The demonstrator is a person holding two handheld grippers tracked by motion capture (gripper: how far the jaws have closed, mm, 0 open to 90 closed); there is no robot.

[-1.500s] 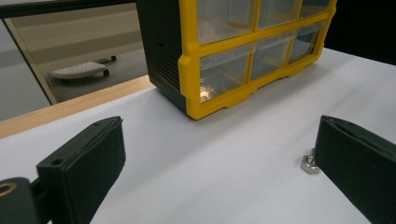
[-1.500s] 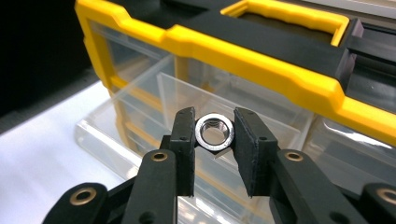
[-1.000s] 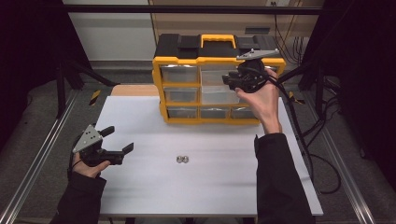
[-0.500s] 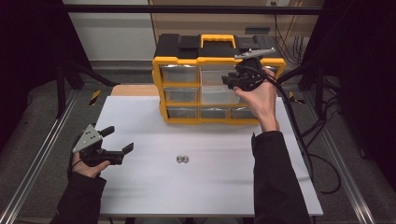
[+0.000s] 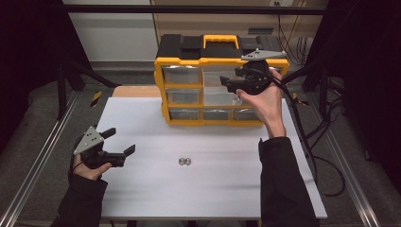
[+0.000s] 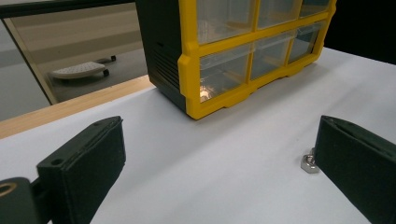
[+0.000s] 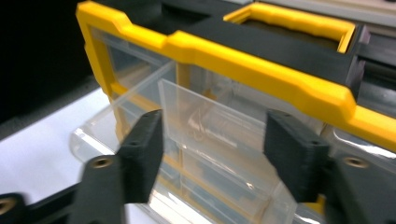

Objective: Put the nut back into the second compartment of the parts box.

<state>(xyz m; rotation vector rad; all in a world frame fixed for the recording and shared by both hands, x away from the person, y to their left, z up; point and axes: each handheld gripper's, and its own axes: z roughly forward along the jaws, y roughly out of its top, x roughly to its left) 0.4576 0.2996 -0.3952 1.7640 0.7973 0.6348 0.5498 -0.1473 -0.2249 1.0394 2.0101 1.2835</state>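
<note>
Your white table (image 5: 213,189) carries the yellow-and-black drawer cabinet (image 5: 189,61) at its far edge. A clear drawer (image 7: 205,126) in the top row, right side, is pulled out toward you. Your right gripper (image 5: 232,84) sits at that drawer; its jaws have just been opening and now stand clear on either side of the drawer front, pressing nothing. Your left gripper (image 5: 124,142) rests low at the near left, jaws wide and empty. Two small nuts (image 5: 184,161) lie mid-table.

We note a white table (image 5: 142,118) on grey floor (image 5: 42,109), metal rails (image 5: 38,161) alongside, pale wall (image 5: 108,33) beyond, dim surroundings.
</note>
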